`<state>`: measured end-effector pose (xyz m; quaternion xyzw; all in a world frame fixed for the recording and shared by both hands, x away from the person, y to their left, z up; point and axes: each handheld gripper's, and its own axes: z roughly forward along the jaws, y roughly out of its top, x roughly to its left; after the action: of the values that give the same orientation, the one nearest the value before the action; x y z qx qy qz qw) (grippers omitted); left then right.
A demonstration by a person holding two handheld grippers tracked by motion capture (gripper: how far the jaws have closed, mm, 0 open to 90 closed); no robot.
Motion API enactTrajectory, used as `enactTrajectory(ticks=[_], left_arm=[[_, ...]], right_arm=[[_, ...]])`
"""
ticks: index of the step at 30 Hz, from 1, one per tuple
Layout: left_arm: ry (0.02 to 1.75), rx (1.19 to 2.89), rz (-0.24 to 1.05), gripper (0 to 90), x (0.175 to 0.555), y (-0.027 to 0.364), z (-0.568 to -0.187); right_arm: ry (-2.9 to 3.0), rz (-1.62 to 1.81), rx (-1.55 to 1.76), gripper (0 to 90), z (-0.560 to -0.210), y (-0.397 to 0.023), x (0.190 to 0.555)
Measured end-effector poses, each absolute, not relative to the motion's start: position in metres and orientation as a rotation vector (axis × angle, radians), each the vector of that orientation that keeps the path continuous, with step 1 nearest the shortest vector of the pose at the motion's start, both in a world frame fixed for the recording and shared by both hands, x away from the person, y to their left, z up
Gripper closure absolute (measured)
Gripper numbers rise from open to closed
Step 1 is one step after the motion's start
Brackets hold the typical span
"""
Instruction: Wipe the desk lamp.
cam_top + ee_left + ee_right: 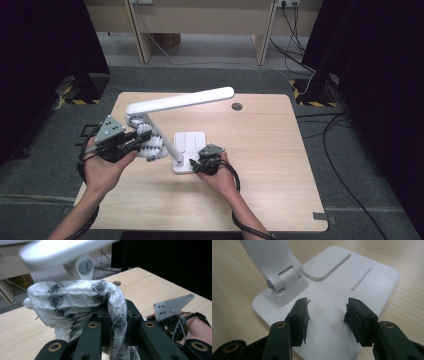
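A white desk lamp stands mid-table, its long head (182, 100) tilted up to the right over a flat base (189, 142). My left gripper (136, 139) is shut on a white cloth with black diamond patterns (151, 147), held against the lamp's slanted arm (162, 136) below the upper hinge. In the left gripper view the cloth (75, 302) bunches over the left gripper (116, 312), with the lamp head (62, 250) above. My right gripper (194, 164) sits at the base's near edge. In the right gripper view, the right gripper (327, 306) stands open over the base (367, 280), beside the lower hinge (284, 280).
The wooden table (270, 150) has a round cable hole (237, 106) at the back. Grey carpet surrounds it, with cables on the floor (340, 165) at the right and a wooden frame (142, 45) behind. Dark curtains close in both sides.
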<state>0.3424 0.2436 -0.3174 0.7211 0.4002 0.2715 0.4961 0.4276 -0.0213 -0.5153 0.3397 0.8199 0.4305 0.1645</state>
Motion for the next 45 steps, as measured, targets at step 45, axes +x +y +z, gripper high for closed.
enactTrajectory(ticks=[45], left_arm=[[1.055,1.943,0.324,76.9,0.362,0.198,-0.479]], right_arm=[[2.379,1.191,0.967,49.1,-0.511,-0.019,0.43]])
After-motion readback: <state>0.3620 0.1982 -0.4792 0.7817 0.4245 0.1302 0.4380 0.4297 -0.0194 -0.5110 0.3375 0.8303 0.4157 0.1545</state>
